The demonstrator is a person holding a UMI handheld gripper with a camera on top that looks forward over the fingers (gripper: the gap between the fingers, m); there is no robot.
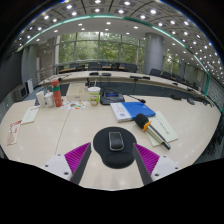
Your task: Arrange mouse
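Observation:
A dark grey mouse [116, 141] lies on a round black mouse mat [113, 151] on the pale table. My gripper [112, 158] is open, its two fingers with magenta pads [78, 155] spread wide at either side of the mat. The mouse sits just ahead of the fingertips, between them, with clear gaps at both sides. Nothing is held.
A blue booklet [127, 109], a yellow and black tool [144, 121] and white papers [163, 130] lie beyond the mat to the right. Bottles and a cup [93, 96] stand at the far left. A long conference table [140, 82] with chairs fills the background.

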